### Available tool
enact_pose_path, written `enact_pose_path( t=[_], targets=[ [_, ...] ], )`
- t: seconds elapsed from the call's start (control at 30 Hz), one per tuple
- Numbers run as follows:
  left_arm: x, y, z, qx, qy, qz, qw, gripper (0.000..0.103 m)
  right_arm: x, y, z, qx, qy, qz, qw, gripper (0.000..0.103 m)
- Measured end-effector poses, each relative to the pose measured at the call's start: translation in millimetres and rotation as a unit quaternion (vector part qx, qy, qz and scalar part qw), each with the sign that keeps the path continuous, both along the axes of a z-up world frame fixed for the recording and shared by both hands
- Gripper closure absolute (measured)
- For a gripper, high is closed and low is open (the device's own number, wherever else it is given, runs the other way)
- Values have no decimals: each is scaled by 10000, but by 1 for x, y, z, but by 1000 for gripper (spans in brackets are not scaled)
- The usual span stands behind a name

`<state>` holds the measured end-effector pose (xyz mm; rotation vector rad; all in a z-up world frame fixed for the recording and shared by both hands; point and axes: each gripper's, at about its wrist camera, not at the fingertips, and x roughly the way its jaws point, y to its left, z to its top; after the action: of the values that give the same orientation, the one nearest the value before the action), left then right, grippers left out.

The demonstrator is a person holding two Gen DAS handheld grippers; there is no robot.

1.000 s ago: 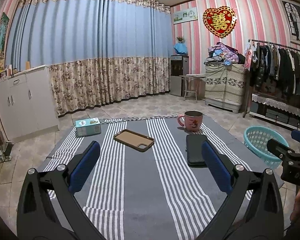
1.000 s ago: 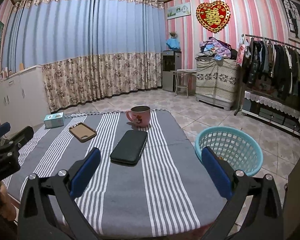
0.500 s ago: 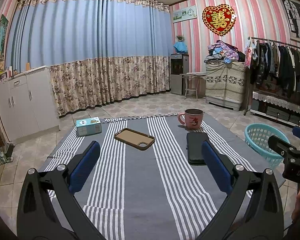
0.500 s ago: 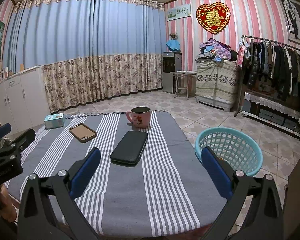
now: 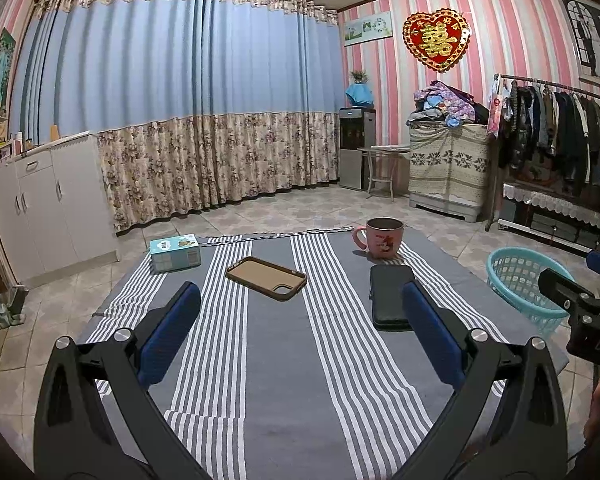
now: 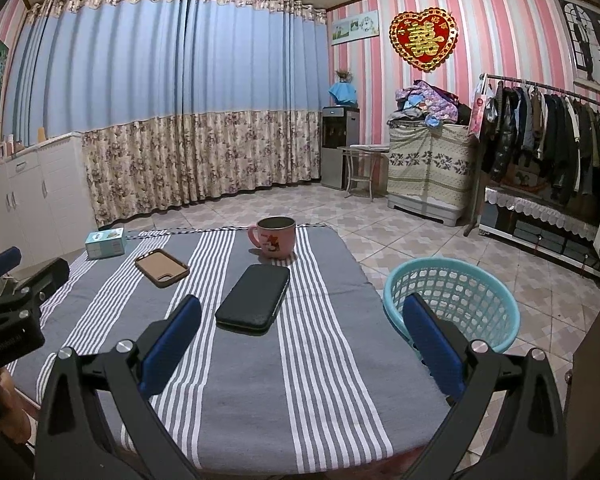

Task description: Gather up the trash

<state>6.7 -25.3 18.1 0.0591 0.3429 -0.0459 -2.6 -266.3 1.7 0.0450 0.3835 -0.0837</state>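
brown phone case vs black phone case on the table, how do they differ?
Colour: the brown phone case is tan with a dark rim; the black phone case is plain black.
Face: the brown one lies open side up, its camera cutout showing; the black one shows a closed, smooth top.
Place: the brown one lies nearer the small box, the black one nearer the pink mug and blue basket.
Both lie flat on the striped cloth.

A gold double-happiness character "囍" stands on the red heart wall ornament (image 5: 437, 39). The right gripper's (image 5: 592, 308) body reads "DAS", cut off.
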Motion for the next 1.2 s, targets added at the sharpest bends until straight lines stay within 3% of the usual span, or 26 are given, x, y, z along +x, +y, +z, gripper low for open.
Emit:
enact_pose_path(
  t=[1.2],
  targets=[
    [-1,0,5,29,-9,10,10000,5,0,1,1,9,5,5,10000,4]
  ],
)
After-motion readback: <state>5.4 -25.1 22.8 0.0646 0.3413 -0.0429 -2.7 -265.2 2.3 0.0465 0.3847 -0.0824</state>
